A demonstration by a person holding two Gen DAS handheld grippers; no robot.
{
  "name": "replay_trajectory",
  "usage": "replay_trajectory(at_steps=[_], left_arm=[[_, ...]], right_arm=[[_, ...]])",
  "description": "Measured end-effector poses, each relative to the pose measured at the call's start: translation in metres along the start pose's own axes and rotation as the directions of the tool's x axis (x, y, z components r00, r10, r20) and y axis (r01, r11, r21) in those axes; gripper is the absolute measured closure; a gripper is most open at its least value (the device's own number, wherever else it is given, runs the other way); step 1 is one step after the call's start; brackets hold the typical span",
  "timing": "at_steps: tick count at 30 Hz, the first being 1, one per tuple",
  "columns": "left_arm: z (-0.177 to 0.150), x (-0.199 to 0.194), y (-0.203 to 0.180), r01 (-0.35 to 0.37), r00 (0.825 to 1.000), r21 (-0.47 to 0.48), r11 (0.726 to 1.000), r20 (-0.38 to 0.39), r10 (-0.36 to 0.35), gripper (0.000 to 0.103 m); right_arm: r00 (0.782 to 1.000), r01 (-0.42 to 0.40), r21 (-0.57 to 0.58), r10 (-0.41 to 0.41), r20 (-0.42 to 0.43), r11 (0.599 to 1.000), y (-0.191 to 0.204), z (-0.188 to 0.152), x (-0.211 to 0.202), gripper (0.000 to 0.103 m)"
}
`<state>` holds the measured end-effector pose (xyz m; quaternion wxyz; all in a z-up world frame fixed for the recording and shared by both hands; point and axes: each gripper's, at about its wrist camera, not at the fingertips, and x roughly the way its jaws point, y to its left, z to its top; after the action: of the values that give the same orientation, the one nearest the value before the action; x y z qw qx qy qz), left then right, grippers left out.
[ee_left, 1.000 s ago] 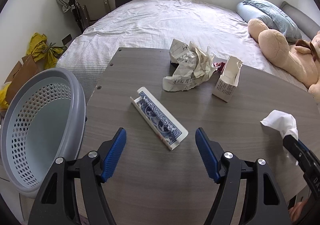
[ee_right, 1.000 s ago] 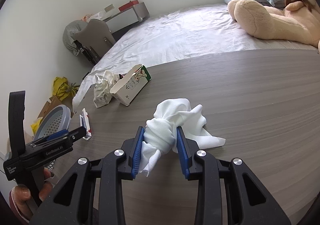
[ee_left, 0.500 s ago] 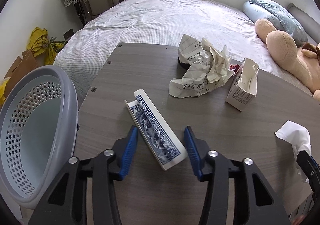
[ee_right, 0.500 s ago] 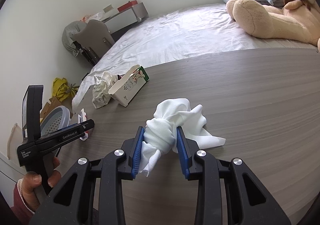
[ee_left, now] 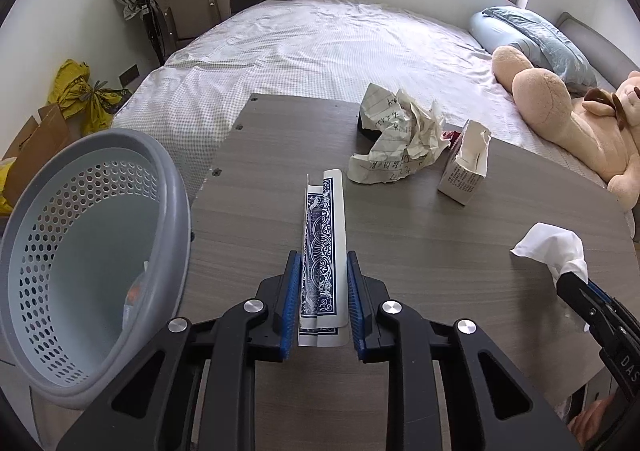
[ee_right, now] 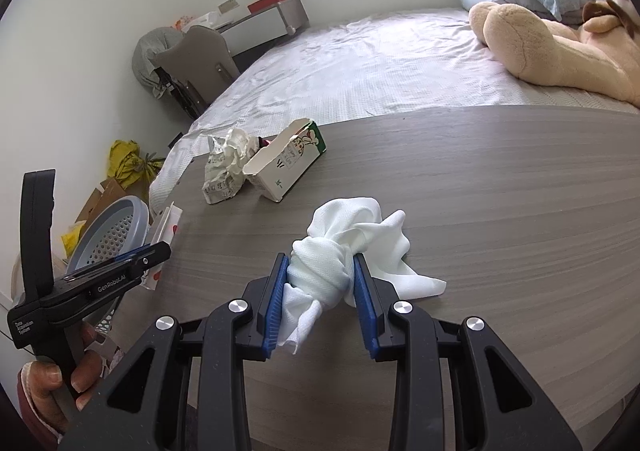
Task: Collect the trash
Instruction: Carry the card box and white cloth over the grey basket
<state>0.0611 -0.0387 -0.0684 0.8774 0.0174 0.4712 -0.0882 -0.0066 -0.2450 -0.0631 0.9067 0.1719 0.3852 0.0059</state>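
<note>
My left gripper (ee_left: 322,303) is shut on a flattened blue-and-white playing-card box (ee_left: 323,247) that lies along the grey wooden table (ee_left: 420,251). My right gripper (ee_right: 320,287) is shut on a crumpled white tissue (ee_right: 352,243) resting on the table. A grey perforated trash basket (ee_left: 80,251) stands at the table's left edge; it also shows in the right wrist view (ee_right: 108,227). Crumpled lined paper (ee_left: 400,135) and an open torn carton (ee_left: 466,167) lie farther back on the table.
A bed (ee_left: 320,47) with a large plush bear (ee_left: 572,123) lies behind the table. A chair (ee_left: 188,3) and yellow bags (ee_left: 88,91) stand at the left wall. The left gripper shows in the right wrist view (ee_right: 92,283).
My left gripper moved forward and closed on the card box, which turned to lie straight between the fingers. My right gripper stayed shut on the tissue.
</note>
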Motion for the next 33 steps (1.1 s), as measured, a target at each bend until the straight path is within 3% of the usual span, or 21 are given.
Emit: replay_trajectory(at_steps=[13,24,33], left_arm=[[0.000,-0.041,0.071,-0.114,0.988,-0.037,0.993,0.098,0.117,0.081],[-0.011,-0.049,0.166,-0.195,0.977,-0.150,0.969,0.062,0.206,0.081],[-0.016,-0.050,0.223,-0.215,0.973,-0.221,0.951,0.038,0.229,0.081]], right_arm=[[0.995,-0.095,-0.170,0.088,-0.050,0.981,0.104,0.010,0.031,0.071],[0.971,-0.235,-0.298,0.214,-0.101,0.925,0.204,0.024,0.061,0.071],[0.942,-0.332,-0.365,0.288,-0.170,0.870,0.268,0.023,0.088,0.071]])
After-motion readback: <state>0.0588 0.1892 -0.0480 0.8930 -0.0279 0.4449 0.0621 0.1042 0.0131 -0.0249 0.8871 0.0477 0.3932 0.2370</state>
